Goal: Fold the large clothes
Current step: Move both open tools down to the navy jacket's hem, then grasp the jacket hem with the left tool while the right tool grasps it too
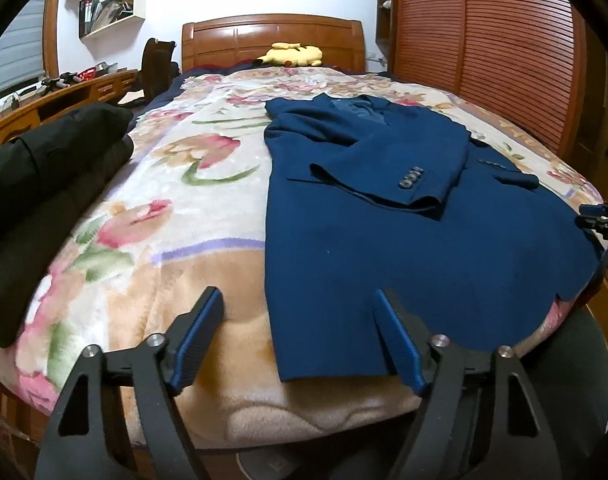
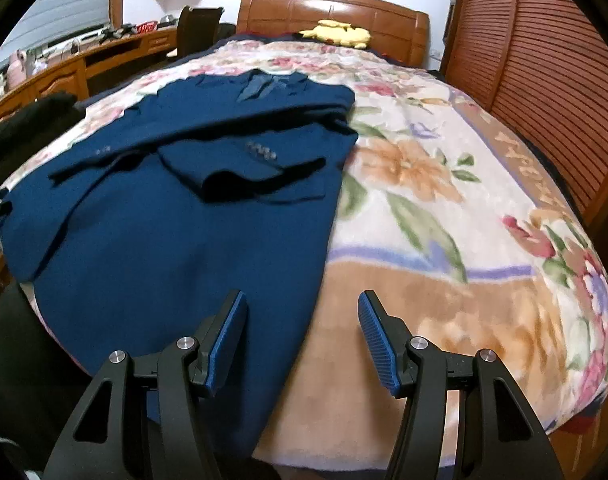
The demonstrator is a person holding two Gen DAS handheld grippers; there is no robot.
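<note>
We hold both tools over the near end of the bed [image 1: 207, 248], where the blue jacket [image 1: 384, 220] lies flat on the flowered blanket [image 2: 444, 208], its sleeves already laid across the body. The left tool [image 1: 299, 300] stands wide with nothing in it, just above the jacket's near left corner; the hem passes under its right finger. The right tool [image 2: 301, 300] is half open and also empty, above the near right corner. We judge that the step in hand is reaching for the hem. Next, each tool needs to go down, close on its corner, and carry the hem away from us toward the collar
</note>
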